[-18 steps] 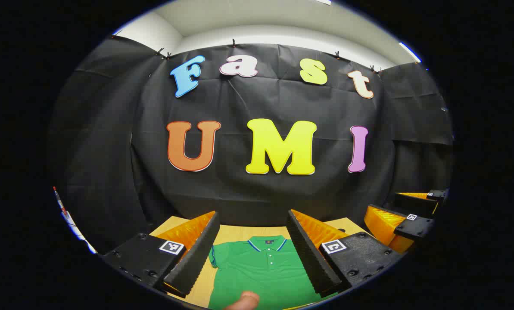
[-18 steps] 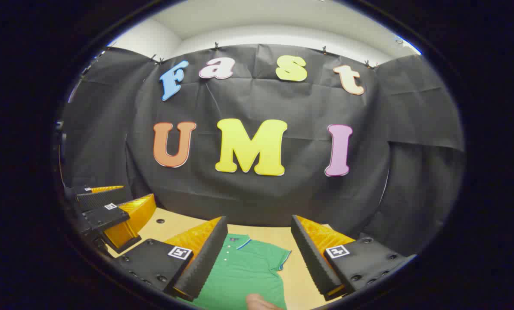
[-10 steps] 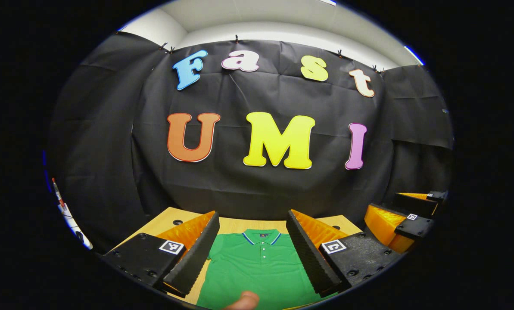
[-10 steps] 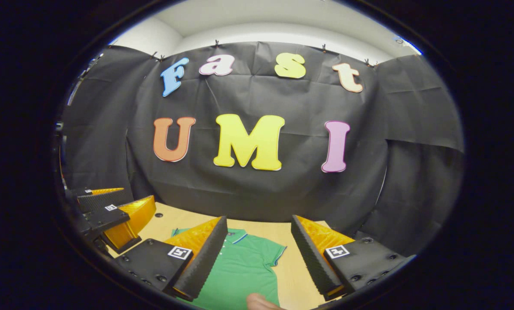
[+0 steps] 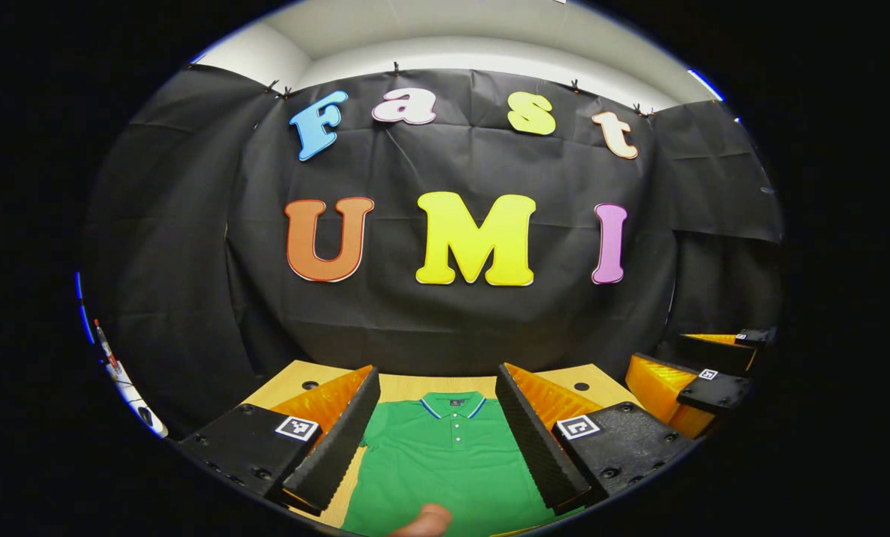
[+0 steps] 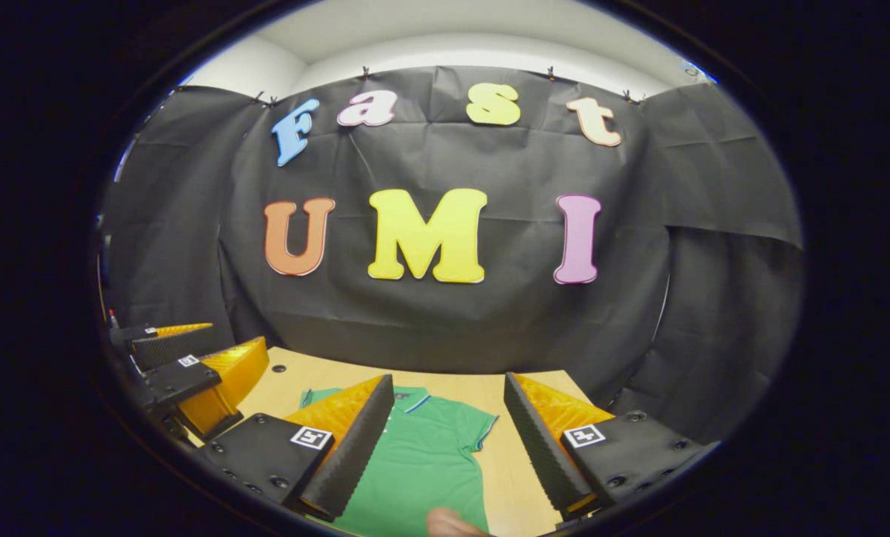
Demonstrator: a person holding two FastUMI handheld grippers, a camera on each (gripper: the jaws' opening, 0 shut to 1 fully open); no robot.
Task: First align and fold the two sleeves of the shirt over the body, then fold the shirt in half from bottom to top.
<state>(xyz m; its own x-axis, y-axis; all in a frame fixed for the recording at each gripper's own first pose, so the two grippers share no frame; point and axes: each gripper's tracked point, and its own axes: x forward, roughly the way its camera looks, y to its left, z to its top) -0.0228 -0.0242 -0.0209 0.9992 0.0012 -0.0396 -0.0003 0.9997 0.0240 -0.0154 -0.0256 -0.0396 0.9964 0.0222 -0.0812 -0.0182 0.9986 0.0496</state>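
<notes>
While both views are tilting down and bringing more wooden table (image 6: 489, 391) into sight, green shirt (image 5: 445, 462) is lying flat on it, sleeves unfolded; left gripper (image 5: 433, 429) and right gripper (image 6: 445, 432) are hovering above, jaws wide, empty, folding not started.

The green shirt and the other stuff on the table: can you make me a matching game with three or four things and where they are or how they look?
Things:
1. shirt
2. collar
3. left tongs
4. table

Descriptions:
A. open, with nothing held between the fingers
B. lying flat, buttons facing up, sleeves not folded yet
C. bare wood showing beyond the top of the shirt, by the black cloth wall
D. green with a thin blue and white edge

Pairs: 1-B, 2-D, 3-A, 4-C
</notes>
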